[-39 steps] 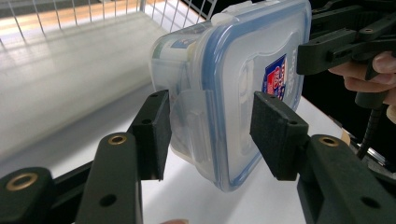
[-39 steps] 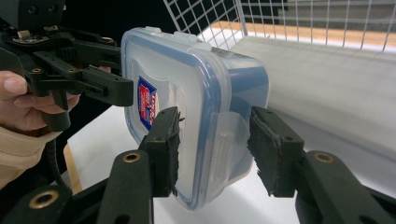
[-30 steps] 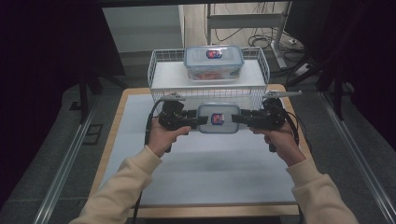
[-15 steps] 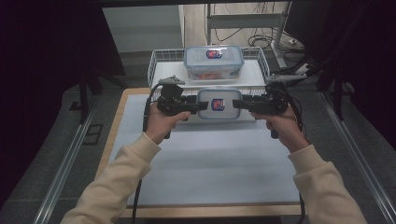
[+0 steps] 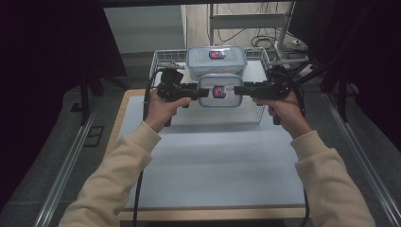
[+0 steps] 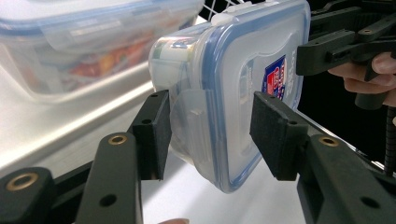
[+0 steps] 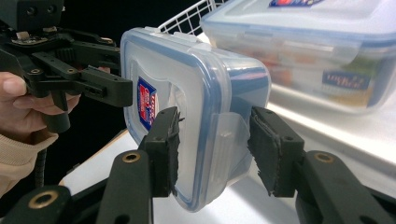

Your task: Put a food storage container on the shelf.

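The left claw (image 6: 208, 135) pinches one short end of a small lidded food box (image 6: 233, 88), its pads pressed on the side latch flap; the right claw (image 7: 212, 149) pinches the opposite end the same way. Between them the box hangs in the air, tipped so its lid faces the person, just in front of a white wire basket (image 5: 163, 59) at the far end of the desk (image 5: 213, 165). A larger lidded container (image 5: 216, 59) with food inside already sits in that basket, close behind the held box.

The grip looks thin to me: each claw holds little more than a smooth hinged flap, so the box could slide or swing out if either hand eases off or the two hands drift apart. Squeezing on a latch might also pop it open and loosen the lid. With the basket rim and the larger container so near, a carry that runs too low or too far forward could knock the box against them and twist it out of one claw, dropping it onto the desk
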Available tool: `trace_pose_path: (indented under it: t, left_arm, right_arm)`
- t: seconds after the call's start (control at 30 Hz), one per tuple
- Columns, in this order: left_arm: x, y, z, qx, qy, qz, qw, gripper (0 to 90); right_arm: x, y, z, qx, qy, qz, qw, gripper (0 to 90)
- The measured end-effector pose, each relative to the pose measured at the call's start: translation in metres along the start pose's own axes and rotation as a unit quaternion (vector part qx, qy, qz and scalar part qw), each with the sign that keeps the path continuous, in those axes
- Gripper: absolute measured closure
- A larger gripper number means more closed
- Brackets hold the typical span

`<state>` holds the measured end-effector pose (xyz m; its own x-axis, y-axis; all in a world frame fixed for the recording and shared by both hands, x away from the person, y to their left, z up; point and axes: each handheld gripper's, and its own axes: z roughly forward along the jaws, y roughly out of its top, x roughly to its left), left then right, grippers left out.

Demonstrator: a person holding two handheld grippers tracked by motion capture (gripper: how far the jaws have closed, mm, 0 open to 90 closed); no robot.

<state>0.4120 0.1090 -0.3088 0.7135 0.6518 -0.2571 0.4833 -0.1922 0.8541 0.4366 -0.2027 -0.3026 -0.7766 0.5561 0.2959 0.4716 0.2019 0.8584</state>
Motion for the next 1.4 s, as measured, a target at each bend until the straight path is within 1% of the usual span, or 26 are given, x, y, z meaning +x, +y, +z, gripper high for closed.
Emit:
trace_pose_path:
  t: [0.3,0.47,0.5,0.63,0.73,0.87,1.03,1.2,1.27,1.33,1.4]
  left_arm:
    - [0.011,0.026,0.0,0.0,-0.005,0.001,1.0,49.5]
    - [0.017,0.043,0.0,-0.006,-0.006,-0.001,1.0,49.5]
    - [0.018,0.046,0.0,-0.007,-0.006,0.003,1.0,49.6]
    - [0.026,0.058,0.0,-0.01,-0.01,0.0,0.9999,49.5]
    - [0.033,0.066,0.0,-0.008,-0.008,-0.004,0.9999,49.5]
    - [0.044,0.077,0.002,-0.01,-0.006,-0.008,0.9999,49.6]
    - [0.056,0.093,0.005,-0.002,0.0,-0.013,0.9999,49.7]
    - [0.067,0.1,0.012,0.0,0.001,-0.025,0.9997,49.6]
    - [0.072,0.101,0.015,0.001,-0.001,-0.033,0.9995,49.5]
    - [0.074,0.101,0.018,-0.003,0.001,-0.036,0.9993,49.5]
    - [0.077,0.102,0.02,-0.002,0.0,-0.04,0.9992,49.6]
  right_arm:
    - [-0.007,0.027,0.001,-0.002,-0.005,-0.002,1.0,53.5]
    - [-0.011,0.044,0.001,-0.003,-0.008,-0.004,1.0,53.4]
    - [-0.011,0.047,0.001,-0.003,-0.008,-0.004,1.0,53.5]
    - [-0.015,0.062,0.001,0.001,-0.01,-0.005,0.9999,53.5]
    - [-0.019,0.072,0.005,0.002,-0.01,-0.003,0.9999,53.4]
    - [-0.028,0.085,0.014,0.004,-0.004,0.003,1.0,53.4]
    - [-0.041,0.1,0.023,0.002,0.0,0.012,0.9999,52.9]
    - [-0.051,0.11,0.031,0.003,-0.005,0.017,0.9998,52.4]
    - [-0.055,0.113,0.035,0.006,-0.007,0.021,0.9997,52.3]
    - [-0.059,0.114,0.037,0.007,-0.006,0.029,0.9995,52.1]
    - [-0.062,0.115,0.039,0.005,-0.005,0.031,0.9995,52.0]
